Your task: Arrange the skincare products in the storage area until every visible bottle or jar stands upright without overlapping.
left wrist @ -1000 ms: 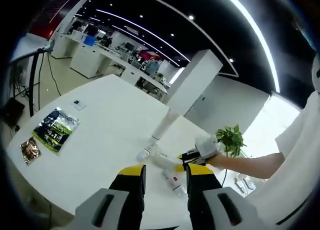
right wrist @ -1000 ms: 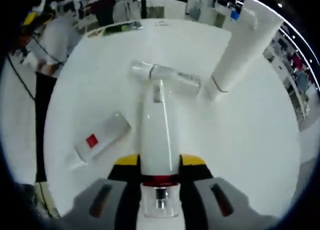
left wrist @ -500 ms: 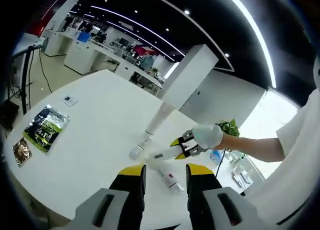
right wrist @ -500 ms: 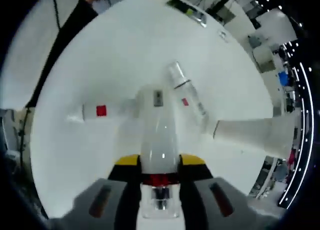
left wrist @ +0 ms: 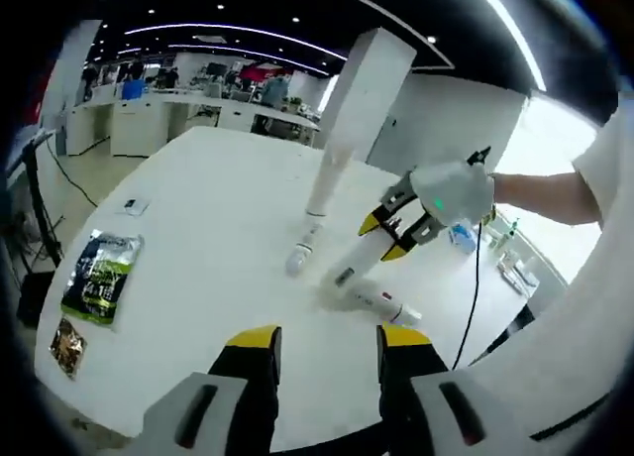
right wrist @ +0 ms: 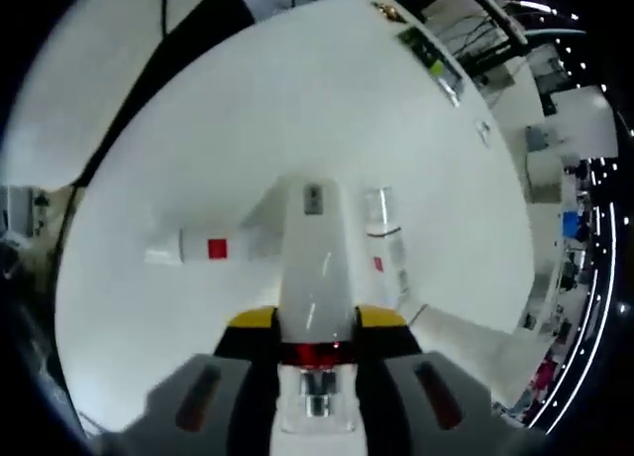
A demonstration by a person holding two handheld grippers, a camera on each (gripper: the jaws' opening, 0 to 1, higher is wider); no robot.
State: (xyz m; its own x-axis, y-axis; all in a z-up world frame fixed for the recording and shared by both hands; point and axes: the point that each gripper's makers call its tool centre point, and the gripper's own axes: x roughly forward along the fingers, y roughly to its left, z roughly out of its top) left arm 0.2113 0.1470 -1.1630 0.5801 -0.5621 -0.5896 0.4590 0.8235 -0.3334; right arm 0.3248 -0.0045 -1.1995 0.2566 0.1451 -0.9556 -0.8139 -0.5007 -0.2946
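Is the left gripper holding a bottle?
No, the left gripper is open with nothing between its jaws above the white table.

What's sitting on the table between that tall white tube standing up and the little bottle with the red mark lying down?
In the left gripper view, between the tall tube and the red-marked bottle, a clear bottle lies on its side.

Left gripper view: we are looking from well back, low over the near edge of the white table (left wrist: 198,238), facing across it toward the office beyond. Right gripper view: we are looking steeply down, close over the table (right wrist: 248,109), along the white bottle (right wrist: 315,268). Shared: both are taking in that bottle (left wrist: 359,263), the red-marked tube (right wrist: 208,248) (left wrist: 381,302), and probably the tall tube (left wrist: 327,183).
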